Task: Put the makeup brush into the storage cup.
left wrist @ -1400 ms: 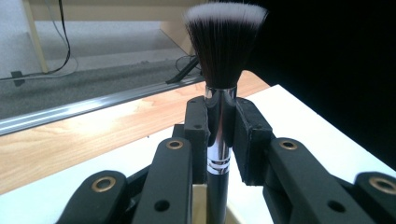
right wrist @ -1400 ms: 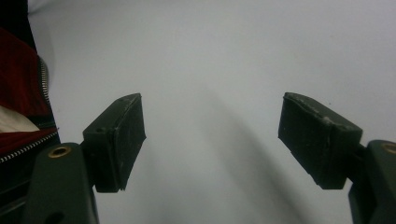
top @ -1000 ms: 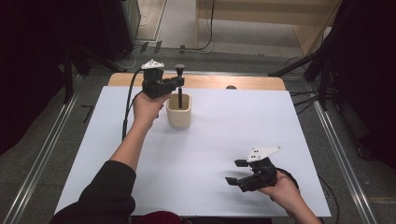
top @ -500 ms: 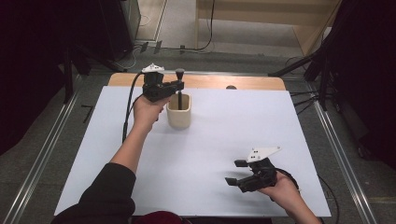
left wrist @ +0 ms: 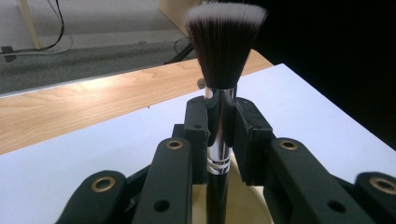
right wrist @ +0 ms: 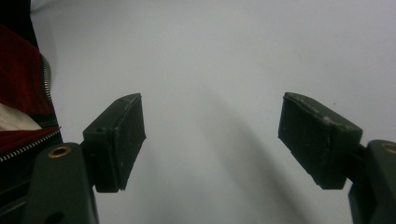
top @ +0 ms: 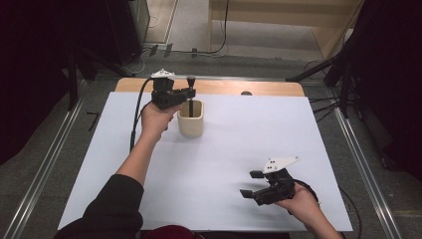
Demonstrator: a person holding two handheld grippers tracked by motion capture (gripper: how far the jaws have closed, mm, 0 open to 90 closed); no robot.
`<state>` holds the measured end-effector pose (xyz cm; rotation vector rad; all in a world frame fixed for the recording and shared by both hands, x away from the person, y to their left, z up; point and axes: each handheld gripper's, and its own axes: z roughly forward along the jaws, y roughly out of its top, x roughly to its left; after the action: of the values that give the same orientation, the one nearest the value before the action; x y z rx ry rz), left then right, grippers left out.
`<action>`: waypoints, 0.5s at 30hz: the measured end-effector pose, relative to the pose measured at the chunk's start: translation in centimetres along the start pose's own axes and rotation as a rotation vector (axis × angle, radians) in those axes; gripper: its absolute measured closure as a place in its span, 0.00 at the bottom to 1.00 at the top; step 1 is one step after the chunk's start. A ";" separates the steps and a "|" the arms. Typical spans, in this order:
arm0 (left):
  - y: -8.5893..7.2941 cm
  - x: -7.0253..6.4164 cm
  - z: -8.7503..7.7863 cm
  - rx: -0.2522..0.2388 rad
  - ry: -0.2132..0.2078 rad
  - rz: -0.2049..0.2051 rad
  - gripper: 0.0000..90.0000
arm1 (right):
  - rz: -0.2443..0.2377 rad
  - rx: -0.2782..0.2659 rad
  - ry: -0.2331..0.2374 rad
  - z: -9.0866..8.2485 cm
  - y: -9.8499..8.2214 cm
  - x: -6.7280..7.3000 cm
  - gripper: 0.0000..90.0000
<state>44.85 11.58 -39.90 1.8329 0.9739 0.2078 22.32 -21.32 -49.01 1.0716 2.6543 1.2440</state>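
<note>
My left gripper [top: 190, 92] is shut on a makeup brush [left wrist: 219, 121], pinched at its chrome collar. The brush stands upright with its dark, white-tipped bristles on top and its black handle reaching down into a cream cup [top: 191, 118] at the far left of the white mat [top: 229, 149]. In the left gripper view the cup [left wrist: 250, 205] shows just under the jaws. My right gripper [top: 250, 183] rests low over the mat's near right part, open, with nothing but bare white mat [right wrist: 210, 93] between its pads.
A wooden table edge [top: 259, 87] runs along the mat's far side. Metal rails flank the table on both sides. A cable [top: 137, 114] trails from the left gripper. A red garment with a zipper [right wrist: 23, 93] sits at the left of the right gripper view.
</note>
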 end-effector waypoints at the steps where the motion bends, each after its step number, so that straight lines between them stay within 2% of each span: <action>1: 0.0 0.0 0.0 0.004 0.000 0.002 0.86 | 0.001 0.001 0.000 0.0 0.0 0.0 0.27; 4: 0.0 0.0 -0.1 0.008 0.003 0.008 0.86 | 0.001 -0.002 0.001 0.0 0.0 0.0 0.27; 6: 0.1 0.0 -0.3 0.006 0.003 -0.002 0.85 | 0.000 -0.001 0.001 0.0 0.0 0.0 0.27; 7: 0.2 0.1 -0.4 0.011 -0.009 -0.021 0.83 | 0.001 -0.002 0.001 0.0 0.0 0.0 0.27; 8: 0.2 0.3 -0.4 0.014 -0.042 -0.049 0.73 | 0.001 -0.002 0.001 0.0 0.0 0.0 0.27; 9: 0.2 0.3 -0.4 0.021 -0.061 -0.055 0.56 | 0.000 -0.002 0.001 0.0 0.0 0.0 0.27; 10: 0.1 0.2 -0.5 0.031 -0.043 -0.028 0.48 | -0.001 -0.001 0.001 0.0 0.0 0.0 0.27; 12: 0.0 -0.1 -0.5 0.050 -0.015 0.031 0.38 | -0.001 0.002 0.002 0.0 0.0 0.0 0.27; 13: 0.0 -0.2 -0.6 0.061 -0.006 0.046 0.35 | -0.001 0.003 0.003 0.0 0.0 0.0 0.27; 15: 0.1 -0.2 -0.8 0.078 -0.006 0.046 0.32 | -0.003 0.002 0.004 0.1 0.0 0.0 0.27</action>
<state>44.29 11.96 -39.35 1.9273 0.9475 0.1950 22.38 -21.28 -49.05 1.0660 2.6595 1.2445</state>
